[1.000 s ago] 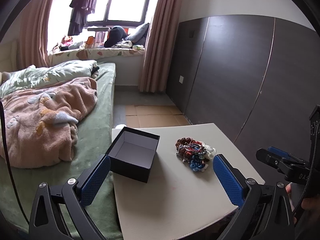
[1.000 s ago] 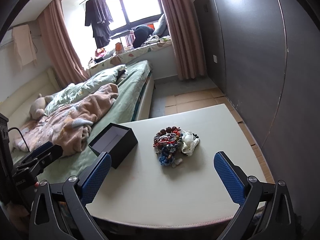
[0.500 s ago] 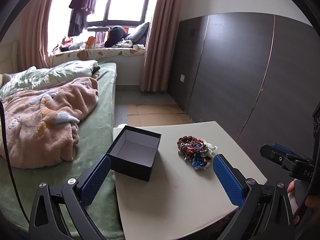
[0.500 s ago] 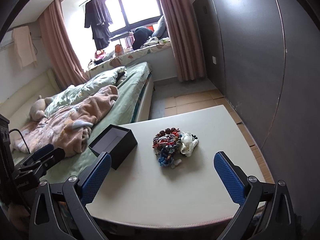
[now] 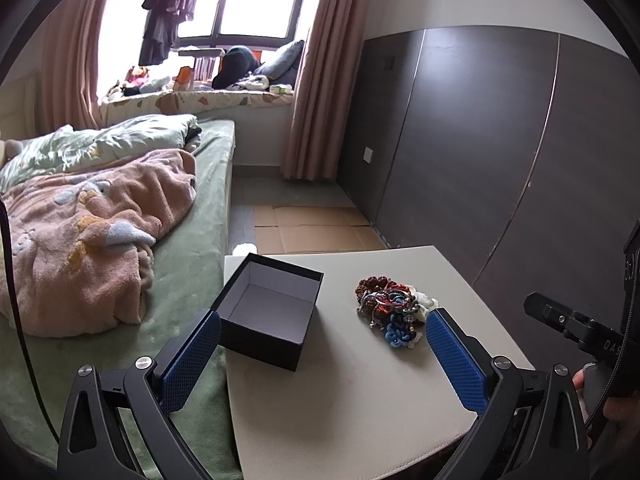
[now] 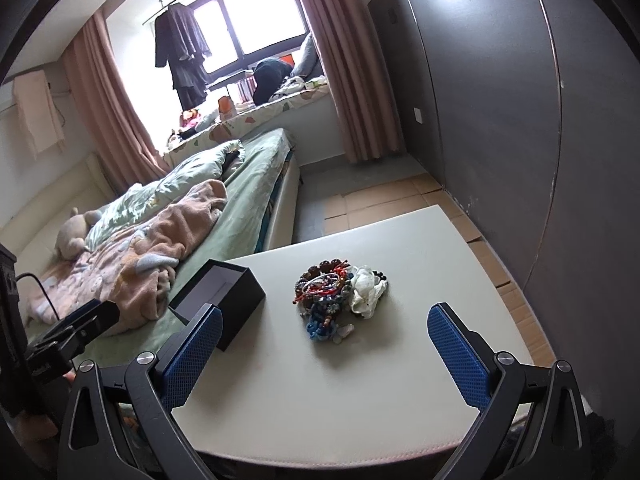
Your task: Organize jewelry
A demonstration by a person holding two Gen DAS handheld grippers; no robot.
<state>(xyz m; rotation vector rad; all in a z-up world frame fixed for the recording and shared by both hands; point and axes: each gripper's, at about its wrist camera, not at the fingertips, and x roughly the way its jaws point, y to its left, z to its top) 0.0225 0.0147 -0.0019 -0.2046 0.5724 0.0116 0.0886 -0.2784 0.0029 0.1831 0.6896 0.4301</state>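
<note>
Nothing picked up yet. Both the left gripper [image 5: 322,354] and right gripper [image 6: 326,350] hung wide and empty over the table's [image 6: 400,400] near edge. The jewelry pile [image 6: 334,298] sat mid-table, the black box [image 5: 266,316] at its left edge. Next, probably pinching one bracelet loose.

A home bedroom: a bed [image 5: 192,240] with a rumpled pink blanket [image 5: 92,236], a curtained window [image 5: 248,0] beyond the bed, clothes [image 6: 182,48] hanging at the window.
</note>
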